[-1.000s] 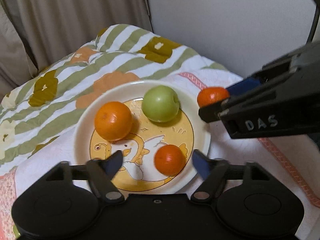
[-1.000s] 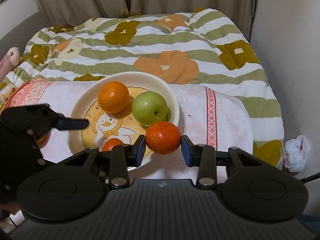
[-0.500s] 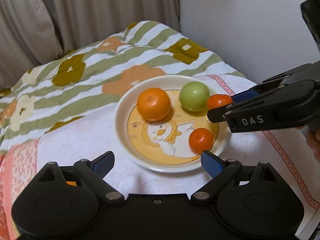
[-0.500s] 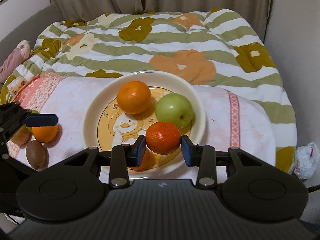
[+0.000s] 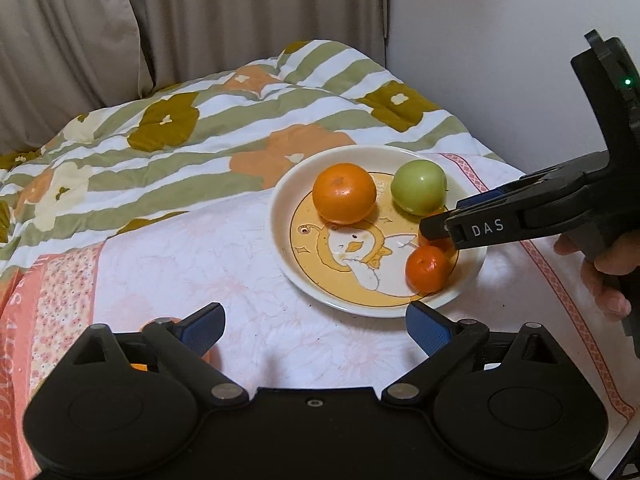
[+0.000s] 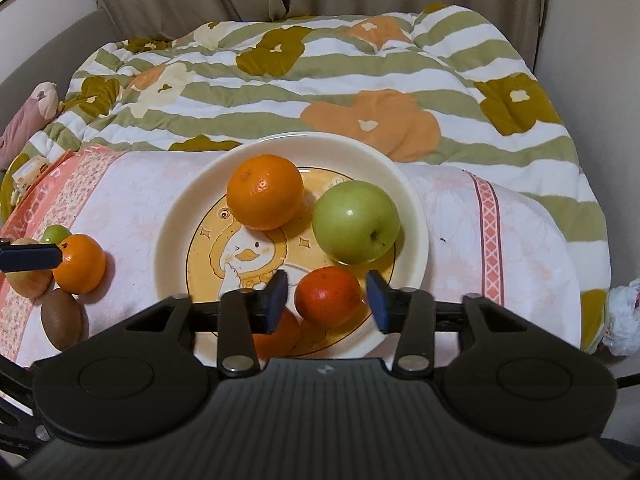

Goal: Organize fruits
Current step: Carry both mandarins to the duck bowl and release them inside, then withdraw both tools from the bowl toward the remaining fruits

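Right wrist view, left to right: stray fruit on the pink cloth (image 6: 132, 200) at far left, namely a kiwi (image 6: 62, 318), a tan fruit (image 6: 28, 276), a small green fruit (image 6: 56, 234) and a loose orange (image 6: 80, 264). One blue pad of the left gripper (image 5: 314, 326) pokes in just over them. Then the duck plate (image 6: 416, 220), carrying a big orange (image 6: 264, 192) at back, a green apple (image 6: 356, 222) to its right and touching it or nearly so, and a red mandarin (image 6: 328, 296) near the front. A second mandarin (image 6: 280, 332) sits half hidden under the gripper body. Right gripper (image 6: 327, 300): jaws parted, straddling the red mandarin with a visible gap on both sides, so no grip. Mandarin rests on the plate.

Left wrist view: left gripper jaws wide, nothing between them, over bare cloth short of the plate; an orange fruit (image 5: 138, 366) peeks under its left finger. Right gripper comes in from the right above the plate's right side. Flowered quilt (image 5: 180, 120) behind.
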